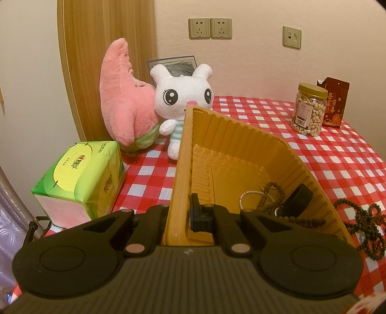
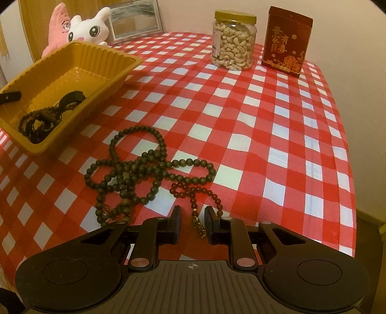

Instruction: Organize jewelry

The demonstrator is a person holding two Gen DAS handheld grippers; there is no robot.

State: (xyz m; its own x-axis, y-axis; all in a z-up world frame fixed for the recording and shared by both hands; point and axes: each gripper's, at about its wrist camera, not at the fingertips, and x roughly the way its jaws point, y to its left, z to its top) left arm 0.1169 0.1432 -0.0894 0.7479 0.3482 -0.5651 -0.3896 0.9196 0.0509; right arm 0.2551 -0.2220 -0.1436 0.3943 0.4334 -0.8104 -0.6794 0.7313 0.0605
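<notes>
My left gripper (image 1: pixel 177 212) is shut on the near wall of a yellow plastic tray (image 1: pixel 241 154), which also shows at the left of the right wrist view (image 2: pixel 101 58). The tray holds dark bead strands (image 1: pixel 270 193), a pearl bracelet (image 1: pixel 251 194) and a black item (image 1: pixel 298 200). A long dark bead necklace (image 2: pixel 130 169) lies tangled on the checked cloth right of the tray. A small red bead bracelet (image 2: pixel 195 193) with a gold tassel lies beside it. My right gripper (image 2: pixel 192 224) is open, its fingers on either side of the tassel.
A green tissue pack (image 1: pixel 79 181) stands left of the tray. A pink plush (image 1: pixel 123 96), a white plush rabbit (image 1: pixel 183 96) and a picture frame (image 2: pixel 135 21) stand at the back. A jar of cashews (image 2: pixel 232 41) and a red box (image 2: pixel 286 41) stand at the far right.
</notes>
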